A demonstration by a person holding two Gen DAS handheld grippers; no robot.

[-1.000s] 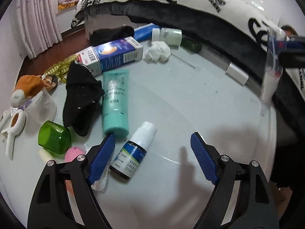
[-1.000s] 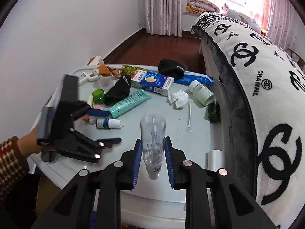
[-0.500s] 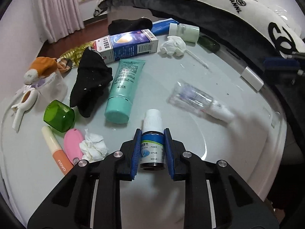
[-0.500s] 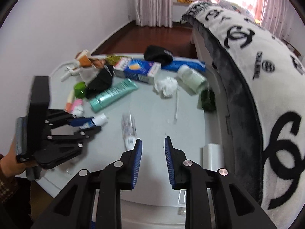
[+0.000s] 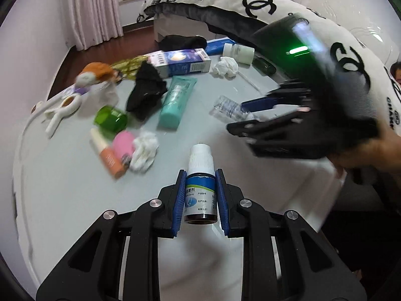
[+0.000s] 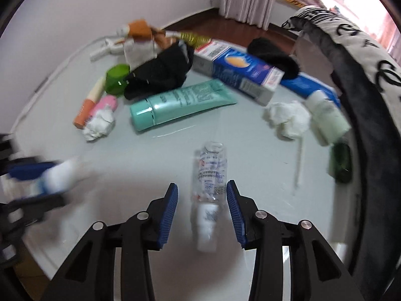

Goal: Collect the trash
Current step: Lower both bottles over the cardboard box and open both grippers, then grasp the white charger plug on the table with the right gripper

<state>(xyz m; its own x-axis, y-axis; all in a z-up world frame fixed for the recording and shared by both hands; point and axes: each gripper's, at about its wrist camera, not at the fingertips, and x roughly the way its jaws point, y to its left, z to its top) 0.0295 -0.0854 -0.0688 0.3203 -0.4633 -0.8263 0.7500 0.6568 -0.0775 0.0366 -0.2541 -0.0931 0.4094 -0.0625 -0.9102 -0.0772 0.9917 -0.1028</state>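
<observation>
My left gripper [image 5: 200,175] is shut on a small brown spray bottle [image 5: 200,190] with a blue label and white cap, held above the white table [image 5: 62,195]. My right gripper [image 6: 201,188] is open, its blue pads on either side of a clear plastic bottle [image 6: 209,173] that lies on the table with its white cap toward me. The clear bottle [image 5: 228,106] shows in the left wrist view, with the right gripper [image 5: 250,115] just over it. Crumpled tissues [image 6: 99,124] [image 6: 288,119] lie on the table.
A teal tube [image 6: 180,102], black sock [image 6: 160,75], blue-and-white box [image 6: 240,77], green cap [image 6: 116,79], white-capped jar [image 6: 328,118], dark green vial [image 6: 340,163], cotton swab [image 6: 299,160] and orange-and-pink items [image 6: 95,105] crowd the table. A patterned blanket [image 6: 363,57] borders the right side.
My left gripper closed on the spray bottle and lifted it. My right gripper let go of the clear bottle, which now lies on the table, then lowered around it with jaws wider.
</observation>
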